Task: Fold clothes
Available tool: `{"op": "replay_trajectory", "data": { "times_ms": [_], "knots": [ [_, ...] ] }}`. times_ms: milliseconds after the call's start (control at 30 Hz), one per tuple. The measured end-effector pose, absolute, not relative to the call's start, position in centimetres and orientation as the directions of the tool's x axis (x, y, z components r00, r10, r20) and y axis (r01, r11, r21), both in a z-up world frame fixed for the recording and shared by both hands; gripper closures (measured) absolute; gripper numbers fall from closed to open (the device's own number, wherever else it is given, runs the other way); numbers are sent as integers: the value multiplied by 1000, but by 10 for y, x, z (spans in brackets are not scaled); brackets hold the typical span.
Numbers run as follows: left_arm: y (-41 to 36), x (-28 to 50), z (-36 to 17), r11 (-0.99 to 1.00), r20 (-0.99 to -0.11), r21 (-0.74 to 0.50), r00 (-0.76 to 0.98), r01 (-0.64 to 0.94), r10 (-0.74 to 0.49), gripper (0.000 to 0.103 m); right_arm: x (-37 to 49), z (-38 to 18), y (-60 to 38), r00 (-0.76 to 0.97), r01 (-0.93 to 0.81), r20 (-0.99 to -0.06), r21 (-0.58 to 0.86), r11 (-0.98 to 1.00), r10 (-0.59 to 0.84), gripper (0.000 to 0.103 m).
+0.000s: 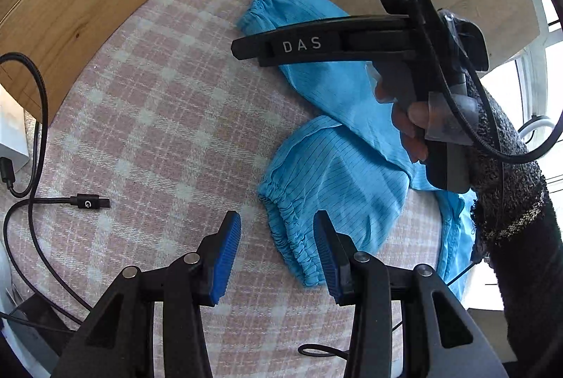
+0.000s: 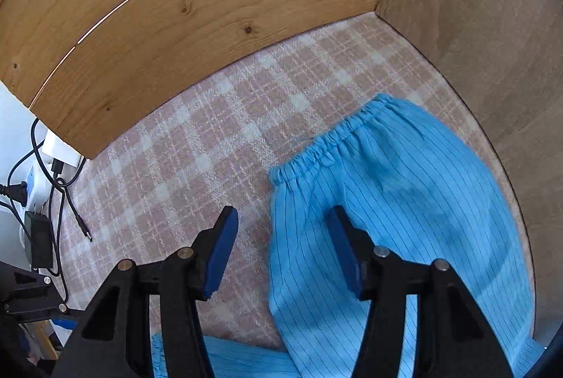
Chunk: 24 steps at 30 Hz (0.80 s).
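A light blue striped garment [image 1: 337,174] with elastic cuffs lies on a pink plaid cloth [image 1: 147,117]. My left gripper [image 1: 278,255] is open, its jaws either side of the near sleeve cuff [image 1: 292,237], just above it. The right gripper's body [image 1: 352,44] shows in the left wrist view, held by a hand over the far sleeve. In the right wrist view my right gripper [image 2: 281,248] is open and empty, straddling the left edge of the far sleeve [image 2: 404,202], behind its elastic cuff [image 2: 327,139].
Wooden walls [image 2: 176,26] close the back and the right side [image 2: 492,44]. A black USB cable [image 1: 88,202] lies on the cloth at the left. Plugs and a power strip [image 2: 31,202] sit at the left edge.
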State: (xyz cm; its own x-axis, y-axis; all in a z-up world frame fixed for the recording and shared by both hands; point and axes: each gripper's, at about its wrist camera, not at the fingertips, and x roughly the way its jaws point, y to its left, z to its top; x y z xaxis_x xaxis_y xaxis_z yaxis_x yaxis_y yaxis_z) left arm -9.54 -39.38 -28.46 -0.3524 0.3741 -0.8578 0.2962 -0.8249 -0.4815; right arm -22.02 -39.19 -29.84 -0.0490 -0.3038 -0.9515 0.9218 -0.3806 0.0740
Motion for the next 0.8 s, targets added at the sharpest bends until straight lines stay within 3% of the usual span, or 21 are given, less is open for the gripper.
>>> {"op": "replay_trajectory", "data": {
  "times_ms": [33,67,167,267,333,367,567,800],
  "knots": [
    [-391,-97,-287,-830,-862,-476,-340,292,375,60,-220,-296,-390,-56,923,-950,69,-379,-307,87],
    [-386,-100,-289,-838,-868,-466,-328,285,372,60,-225,-292,-385,-30,913,-949,102,-395,-315,102],
    [-373,-110,-295,-869,-890,-424,-297,256,347,59,-236,-258,-355,12,881,-916,199,-428,-401,100],
    [-357,-119,-303,-901,-909,-376,-278,218,312,61,-239,-189,-298,-40,868,-851,230,-441,-523,101],
    [-352,-123,-306,-900,-900,-393,-277,186,336,75,-243,-138,-251,-88,856,-796,247,-455,-598,101],
    [-351,-126,-309,-889,-891,-423,-261,176,372,94,-245,-112,-227,-114,849,-766,255,-462,-632,101],
    [-359,-155,-272,-956,-924,-278,-299,95,239,93,-259,10,-98,-295,805,-624,245,-540,-723,101],
    [-409,-224,-187,-995,-908,-21,-419,101,-23,93,-256,72,-27,-423,766,-562,197,-612,-711,101]
  ]
}}
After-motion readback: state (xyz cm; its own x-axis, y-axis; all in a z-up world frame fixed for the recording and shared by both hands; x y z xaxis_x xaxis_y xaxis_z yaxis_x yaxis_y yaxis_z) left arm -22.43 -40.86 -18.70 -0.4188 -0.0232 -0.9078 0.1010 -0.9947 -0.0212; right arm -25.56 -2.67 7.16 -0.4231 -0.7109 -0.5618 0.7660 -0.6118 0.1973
